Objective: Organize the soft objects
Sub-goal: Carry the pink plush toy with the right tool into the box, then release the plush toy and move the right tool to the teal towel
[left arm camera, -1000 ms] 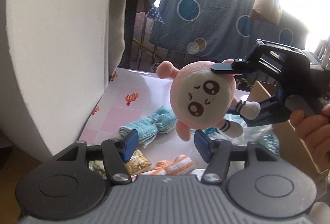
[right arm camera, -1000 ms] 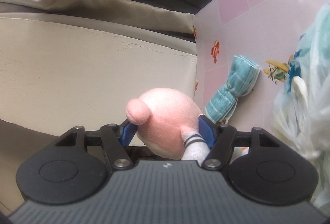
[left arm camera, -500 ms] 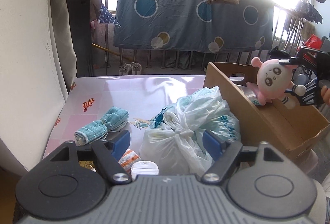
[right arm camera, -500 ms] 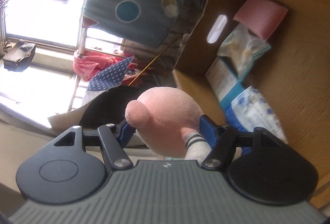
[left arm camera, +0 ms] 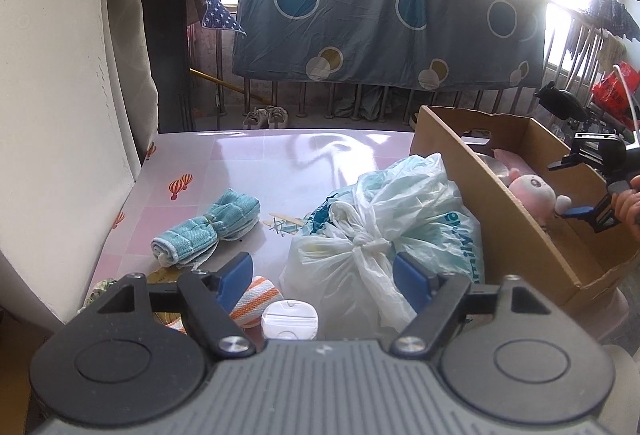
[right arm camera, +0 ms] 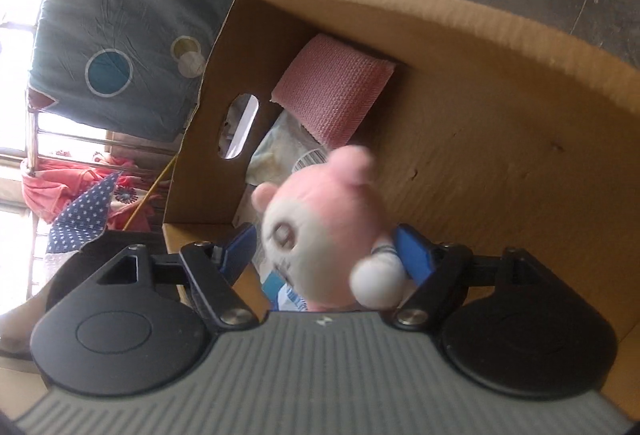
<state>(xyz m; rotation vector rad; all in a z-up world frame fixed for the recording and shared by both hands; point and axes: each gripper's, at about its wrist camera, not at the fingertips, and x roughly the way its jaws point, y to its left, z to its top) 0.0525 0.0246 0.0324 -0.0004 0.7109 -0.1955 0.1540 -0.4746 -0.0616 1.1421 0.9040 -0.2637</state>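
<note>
A pink plush doll sits blurred between the spread fingers of my right gripper, which is open over the cardboard box. In the left wrist view the doll lies inside the box beside the right gripper. My left gripper is open and empty, above a tied white plastic bag. A rolled teal towel and an orange-striped sock lie on the pink table.
The box holds a pink sponge and packets. A white lid lies near the left gripper. A white panel stands on the left. A blue blanket hangs on the railing behind.
My right gripper has opened and let go of the pink doll, which has turned and dropped lower into the box. My left gripper has stayed open above the table.
</note>
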